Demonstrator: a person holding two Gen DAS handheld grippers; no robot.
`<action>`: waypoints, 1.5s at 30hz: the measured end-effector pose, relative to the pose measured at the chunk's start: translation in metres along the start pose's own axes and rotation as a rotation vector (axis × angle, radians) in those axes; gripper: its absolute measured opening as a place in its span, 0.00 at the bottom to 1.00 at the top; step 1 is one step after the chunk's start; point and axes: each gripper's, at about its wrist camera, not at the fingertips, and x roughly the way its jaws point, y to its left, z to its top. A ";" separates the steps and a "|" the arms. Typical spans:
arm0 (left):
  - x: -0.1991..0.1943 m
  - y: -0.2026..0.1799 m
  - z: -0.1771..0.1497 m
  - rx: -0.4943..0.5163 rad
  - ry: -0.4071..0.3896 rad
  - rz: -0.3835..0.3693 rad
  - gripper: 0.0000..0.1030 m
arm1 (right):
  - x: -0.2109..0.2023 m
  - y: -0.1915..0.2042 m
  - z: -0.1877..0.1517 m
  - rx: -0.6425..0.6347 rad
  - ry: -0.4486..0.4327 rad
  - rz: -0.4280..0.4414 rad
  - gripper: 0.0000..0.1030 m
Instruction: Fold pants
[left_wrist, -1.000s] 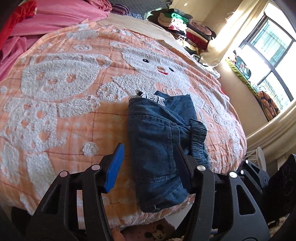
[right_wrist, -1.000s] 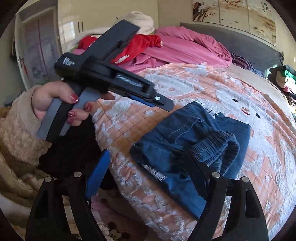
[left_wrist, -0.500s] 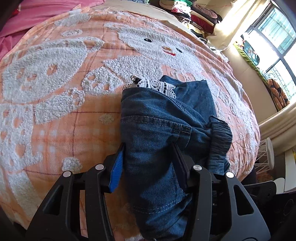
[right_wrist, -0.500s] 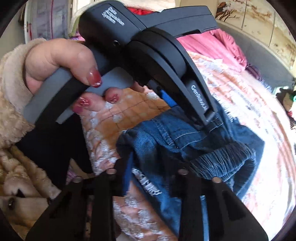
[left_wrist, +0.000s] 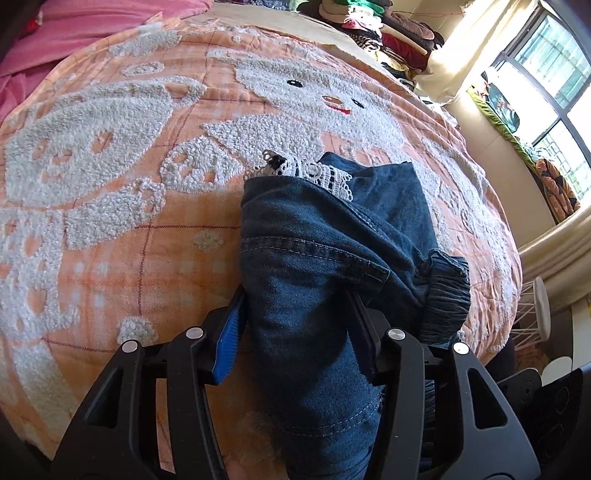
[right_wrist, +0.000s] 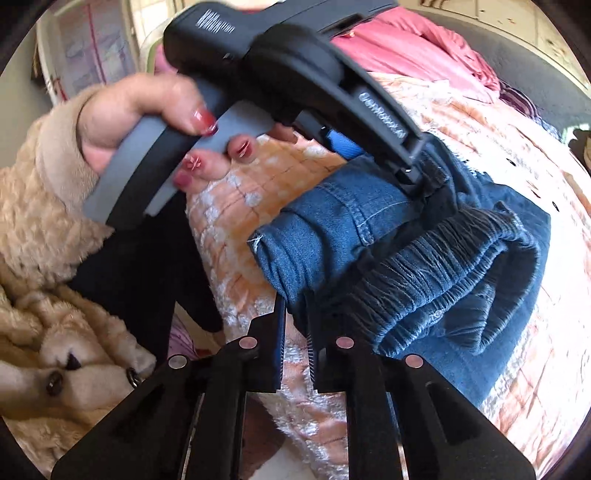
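Folded blue denim pants (left_wrist: 325, 266) with white lace trim lie near the front edge of the bed; they also show in the right wrist view (right_wrist: 424, 258). My left gripper (left_wrist: 295, 321) has its two fingers around the near end of the bundle, pressing its sides. In the right wrist view the left gripper's body (right_wrist: 295, 74) reaches over the pants from the left, held by a hand. My right gripper (right_wrist: 295, 332) is nearly closed on the pants' near corner beside the elastic waistband (right_wrist: 443, 273).
An orange blanket (left_wrist: 110, 184) with white bear patterns covers the bed. Pink bedding (left_wrist: 92, 29) lies at the back left, stacked clothes (left_wrist: 369, 22) at the back. A window (left_wrist: 546, 74) is at right. A cream fleece sleeve (right_wrist: 37, 221) is at left.
Both grippers moved forward onto the pants and closed. The left one went from open in front of the bundle to clamping its near end. The right one narrowed onto the corner.
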 end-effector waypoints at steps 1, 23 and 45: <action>-0.002 -0.001 0.000 0.000 -0.005 0.000 0.41 | -0.004 0.000 -0.001 0.013 -0.011 -0.003 0.15; -0.053 -0.012 -0.007 0.019 -0.141 0.033 0.46 | -0.078 -0.014 0.005 0.230 -0.201 -0.153 0.72; -0.100 -0.033 -0.022 0.054 -0.246 0.074 0.68 | -0.134 -0.055 -0.006 0.406 -0.370 -0.336 0.95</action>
